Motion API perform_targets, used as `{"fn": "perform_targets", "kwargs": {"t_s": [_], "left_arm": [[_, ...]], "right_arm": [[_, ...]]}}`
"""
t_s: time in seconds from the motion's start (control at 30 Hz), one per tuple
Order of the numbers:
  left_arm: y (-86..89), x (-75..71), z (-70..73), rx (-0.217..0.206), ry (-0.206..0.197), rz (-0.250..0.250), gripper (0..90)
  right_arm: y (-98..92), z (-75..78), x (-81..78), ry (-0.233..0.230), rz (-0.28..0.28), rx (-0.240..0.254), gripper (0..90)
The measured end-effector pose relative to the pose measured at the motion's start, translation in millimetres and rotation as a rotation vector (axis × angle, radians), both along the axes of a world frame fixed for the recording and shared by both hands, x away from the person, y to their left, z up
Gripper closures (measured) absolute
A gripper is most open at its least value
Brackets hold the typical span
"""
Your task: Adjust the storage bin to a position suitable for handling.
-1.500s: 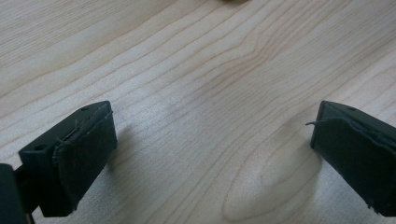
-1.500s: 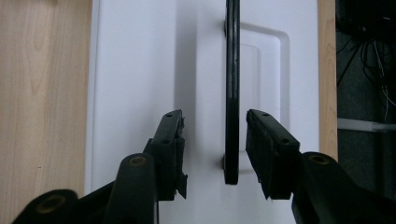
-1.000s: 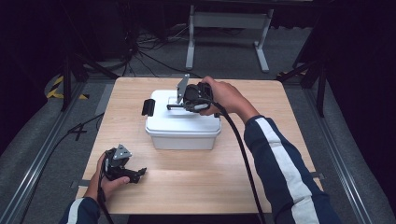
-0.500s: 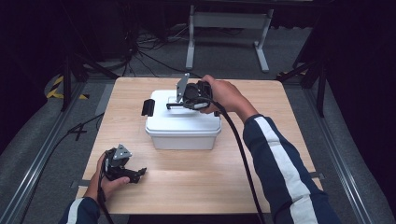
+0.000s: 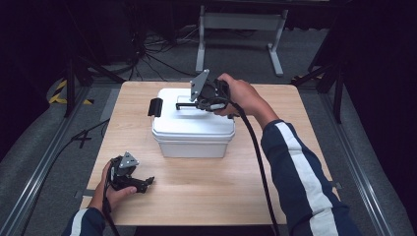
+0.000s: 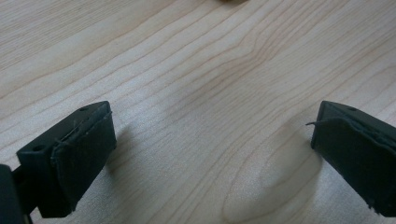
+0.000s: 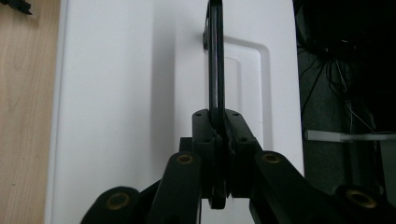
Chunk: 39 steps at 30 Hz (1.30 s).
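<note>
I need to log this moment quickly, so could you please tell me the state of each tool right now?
Left tool: open, empty, resting low over the wooden table.
Right tool: closed on the black handle of the white box's lid.

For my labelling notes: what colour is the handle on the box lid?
Black handle, on a white box; clearest in the right gripper view.

a light wooden table carries a white lidded box near its middle.
</note>
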<state>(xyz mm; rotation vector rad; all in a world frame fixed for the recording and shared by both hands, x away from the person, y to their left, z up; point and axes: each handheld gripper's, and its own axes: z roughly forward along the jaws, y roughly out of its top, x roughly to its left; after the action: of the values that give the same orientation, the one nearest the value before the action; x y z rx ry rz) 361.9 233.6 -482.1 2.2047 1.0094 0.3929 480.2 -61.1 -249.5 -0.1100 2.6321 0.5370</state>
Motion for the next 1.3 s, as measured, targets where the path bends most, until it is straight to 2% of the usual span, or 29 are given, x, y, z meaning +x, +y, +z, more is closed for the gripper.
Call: {"fn": "perform_targets", "kwargs": {"t_s": [0.13, 0.5, 1.13, 1.3], "left_arm": [[0.0, 0.0, 0.0, 0.000, 0.000, 0.000, 0.4], [0.0, 0.0, 0.0, 0.001, -0.002, -0.001, 0.5], [0.3, 0.5, 0.1, 0.001, -0.001, -0.008, 0.5], [-0.1, 0.7, -0.3, -0.013, 0.016, -0.012, 0.2]], "right_arm": [[-10.5, 7.0, -2.6, -0.004, 0.013, 0.024, 85.2], [-47.2, 15.5, -10.6, -0.023, -0.003, 0.054, 85.1], [-135.3, 16.4, -26.2, -0.037, -0.126, 0.091, 85.2], [-159.4, 15.6, -29.0, -0.036, -0.171, 0.101, 85.2]]}}
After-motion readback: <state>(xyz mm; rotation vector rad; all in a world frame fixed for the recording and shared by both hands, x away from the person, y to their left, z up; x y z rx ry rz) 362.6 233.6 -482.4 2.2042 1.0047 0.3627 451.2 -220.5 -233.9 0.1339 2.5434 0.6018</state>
